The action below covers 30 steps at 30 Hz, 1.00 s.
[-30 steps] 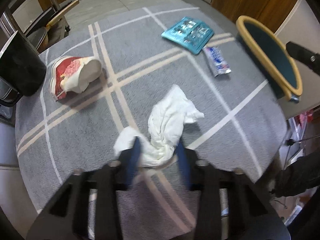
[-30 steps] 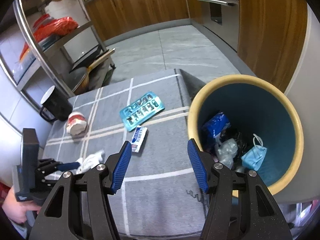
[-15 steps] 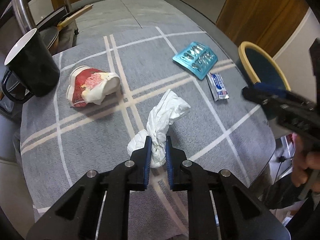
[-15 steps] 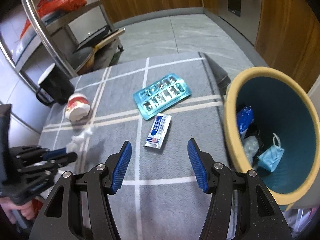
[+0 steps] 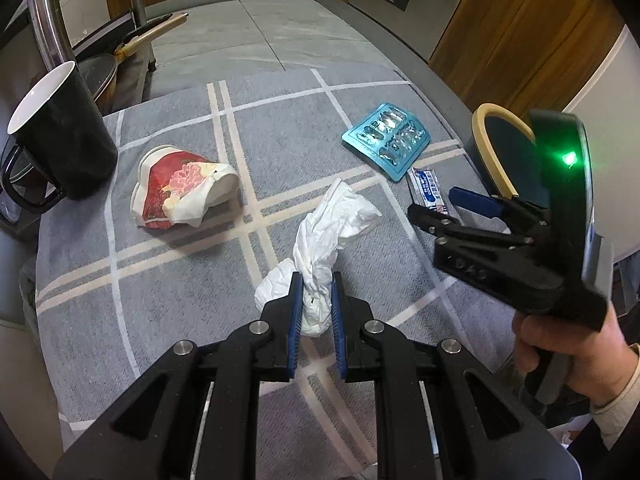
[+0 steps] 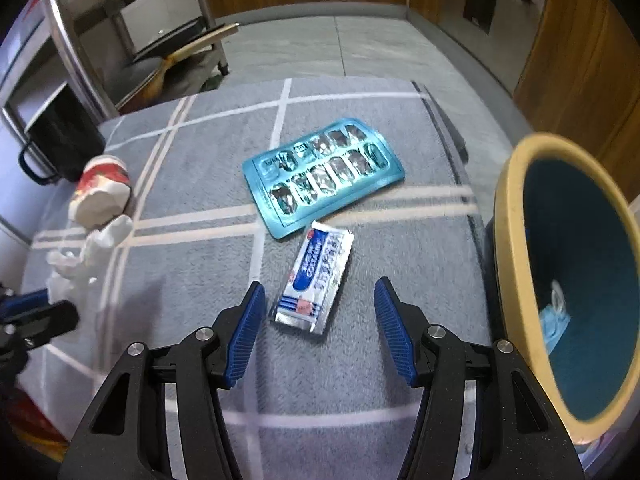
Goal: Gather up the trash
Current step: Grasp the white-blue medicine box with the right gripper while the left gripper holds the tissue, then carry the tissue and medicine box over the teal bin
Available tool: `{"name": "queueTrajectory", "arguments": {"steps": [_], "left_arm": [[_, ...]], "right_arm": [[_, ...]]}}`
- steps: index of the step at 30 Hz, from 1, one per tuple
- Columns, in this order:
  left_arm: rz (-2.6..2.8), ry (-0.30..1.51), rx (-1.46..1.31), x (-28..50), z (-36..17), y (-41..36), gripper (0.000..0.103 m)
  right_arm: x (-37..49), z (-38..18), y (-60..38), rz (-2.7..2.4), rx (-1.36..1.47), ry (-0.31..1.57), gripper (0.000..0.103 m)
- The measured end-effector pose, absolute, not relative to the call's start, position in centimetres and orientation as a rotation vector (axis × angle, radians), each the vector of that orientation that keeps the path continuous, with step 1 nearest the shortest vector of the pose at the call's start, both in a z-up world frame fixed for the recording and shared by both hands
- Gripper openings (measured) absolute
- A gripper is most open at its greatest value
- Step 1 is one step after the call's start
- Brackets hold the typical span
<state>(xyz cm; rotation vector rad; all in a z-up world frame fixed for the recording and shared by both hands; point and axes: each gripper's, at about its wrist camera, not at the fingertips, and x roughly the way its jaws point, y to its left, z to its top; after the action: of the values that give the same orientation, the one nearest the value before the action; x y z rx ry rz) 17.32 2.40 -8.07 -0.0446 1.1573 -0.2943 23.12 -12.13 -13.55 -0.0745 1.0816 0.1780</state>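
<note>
My left gripper (image 5: pixel 314 286) is shut on a crumpled white tissue (image 5: pixel 332 224) and holds it just above the grey checked tablecloth (image 5: pixel 180 288). My right gripper (image 6: pixel 320 300) is open and hovers over a small blue-and-white sachet (image 6: pixel 316 276), which lies between its fingers. The right gripper also shows in the left wrist view (image 5: pixel 436 210), beside the same sachet (image 5: pixel 426 190). A teal blister pack (image 6: pixel 320 172) lies just beyond the sachet. A crushed red-and-white paper cup (image 5: pixel 180 188) lies at the left. The blue bin with a yellow rim (image 6: pixel 568 280) stands at the table's right edge.
A black mug (image 5: pixel 60 132) stands at the table's far left. A metal rack with pans (image 6: pixel 160 52) stands beyond the table. Wooden cabinets (image 5: pixel 540 20) line the back right. The bin holds a blue face mask (image 6: pixel 554 320).
My left gripper closed on the tissue and lifted it slightly. My right gripper moved left and down from the bin to over the sachet, still open.
</note>
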Motion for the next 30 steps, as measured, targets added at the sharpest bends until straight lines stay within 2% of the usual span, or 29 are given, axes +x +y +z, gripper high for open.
{"name": "queueTrajectory", "arguments": {"steps": [1, 2, 3, 12, 30], "left_arm": [[-0.293, 1.157, -0.045, 17.4, -8.1, 2.4, 0.013], [-0.293, 1.157, -0.045, 17.5, -8.0, 2.4, 0.013], [-0.292, 1.157, -0.046, 17.6, -8.0, 2.3, 0.013], [-0.295, 1.136, -0.052, 17.8, -7.3, 2.1, 0.013], [-0.343, 1.053, -0.099, 17.4, -3.7, 0.9, 0.013]], "right_arm": [[23.0, -13.6, -11.8, 0.183, -0.085, 1.07, 0.045], [23.0, -13.6, -11.8, 0.189, -0.086, 1.066, 0.035], [23.0, -13.6, -11.7, 0.196, -0.086, 1.065, 0.031], [21.8, -12.7, -12.1, 0.249, -0.052, 1.068, 0.029], [17.3, -5.4, -16.3, 0.277, -0.034, 0.962, 0.029]]}}
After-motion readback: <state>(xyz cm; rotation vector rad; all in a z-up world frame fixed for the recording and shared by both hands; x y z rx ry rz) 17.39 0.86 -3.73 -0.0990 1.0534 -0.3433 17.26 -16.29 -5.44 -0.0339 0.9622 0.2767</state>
